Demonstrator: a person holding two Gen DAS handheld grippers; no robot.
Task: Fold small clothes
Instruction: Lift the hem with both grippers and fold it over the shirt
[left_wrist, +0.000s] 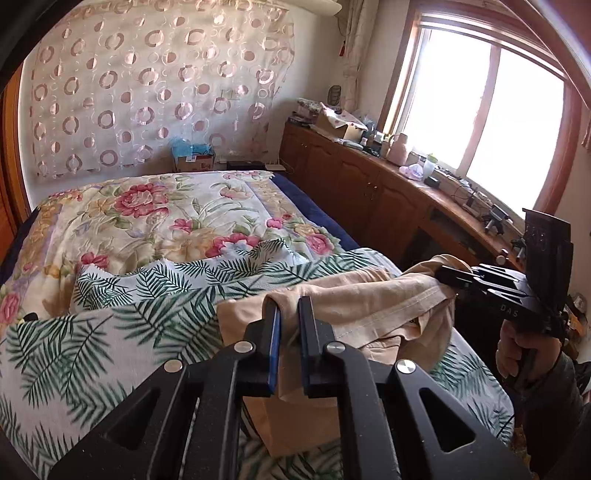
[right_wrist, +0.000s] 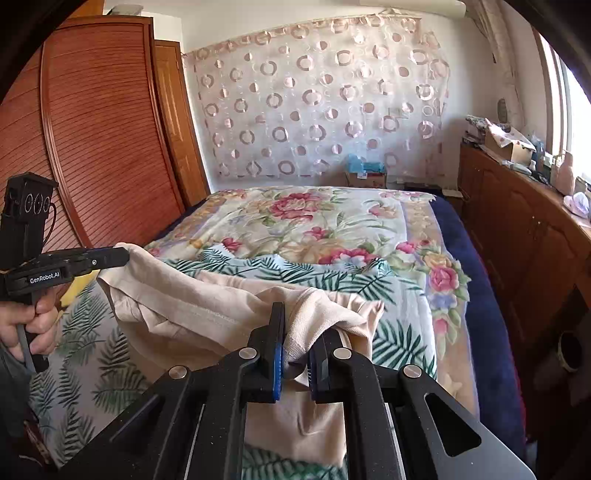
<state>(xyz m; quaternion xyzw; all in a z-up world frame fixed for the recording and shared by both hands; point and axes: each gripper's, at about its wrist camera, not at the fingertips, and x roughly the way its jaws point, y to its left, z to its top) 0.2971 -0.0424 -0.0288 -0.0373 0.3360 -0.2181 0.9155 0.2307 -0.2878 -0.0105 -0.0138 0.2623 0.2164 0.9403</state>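
A small beige garment (left_wrist: 373, 295) hangs stretched between the two grippers above a bed. My left gripper (left_wrist: 289, 304) is shut on one corner of it, with cloth pinched between the blue pads. In the same view the right gripper (left_wrist: 441, 275) grips the other end at the right, a hand below it. In the right wrist view my right gripper (right_wrist: 301, 314) is shut on a fold of the beige garment (right_wrist: 207, 299). The left gripper (right_wrist: 123, 254) holds the far corner at the left. The cloth's lower part droops onto the sheet.
A palm-leaf sheet (left_wrist: 92, 347) covers the near bed, and a floral quilt (right_wrist: 332, 221) lies beyond it. A wooden cabinet (left_wrist: 362, 184) with clutter runs under the window at the right. A slatted wooden wardrobe (right_wrist: 96, 140) stands at the left.
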